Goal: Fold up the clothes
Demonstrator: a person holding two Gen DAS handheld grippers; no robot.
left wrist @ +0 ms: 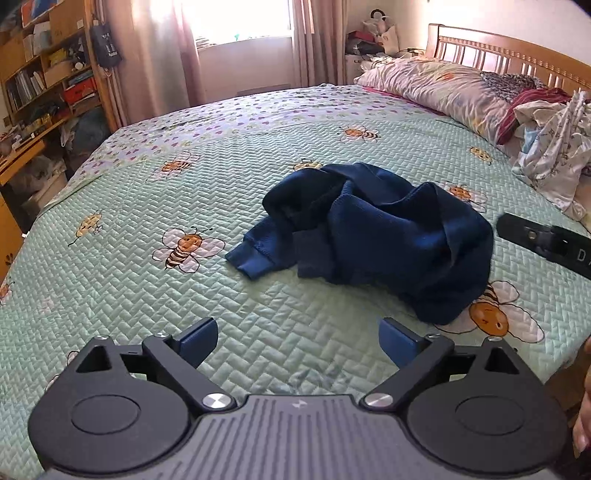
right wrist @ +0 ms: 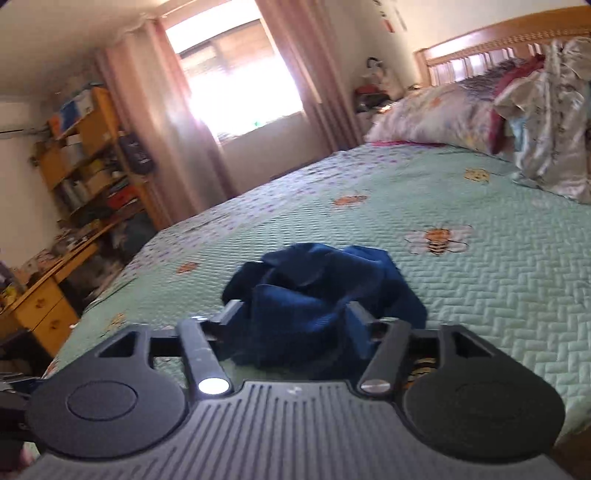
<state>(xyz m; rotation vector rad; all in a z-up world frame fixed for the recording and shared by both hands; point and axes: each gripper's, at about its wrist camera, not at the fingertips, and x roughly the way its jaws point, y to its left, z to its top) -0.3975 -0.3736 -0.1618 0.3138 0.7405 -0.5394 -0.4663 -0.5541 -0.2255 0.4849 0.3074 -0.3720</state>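
A navy blue knit sweater (left wrist: 376, 236) lies crumpled in a heap on the green bee-patterned quilt (left wrist: 184, 184), one ribbed cuff (left wrist: 251, 258) pointing left. My left gripper (left wrist: 299, 336) hovers over bare quilt in front of the heap, open, with nothing between its blue pads. In the right wrist view the sweater (right wrist: 317, 295) bunches up just ahead of my right gripper (right wrist: 293, 314). Those jaws stand apart, with cloth lying between and beyond the fingertips, and the pads do not pinch it. One black finger (left wrist: 517, 229) of the right gripper shows at the heap's right side.
A floral pillow (left wrist: 436, 88) and a pile of other clothes (left wrist: 550, 147) lie by the wooden headboard (left wrist: 498, 51) at the right. Beyond the bed's left edge stand a cluttered bookshelf and desk (left wrist: 48, 85). Curtains frame the window (left wrist: 240, 22). A hand (left wrist: 583, 424) shows at the right edge.
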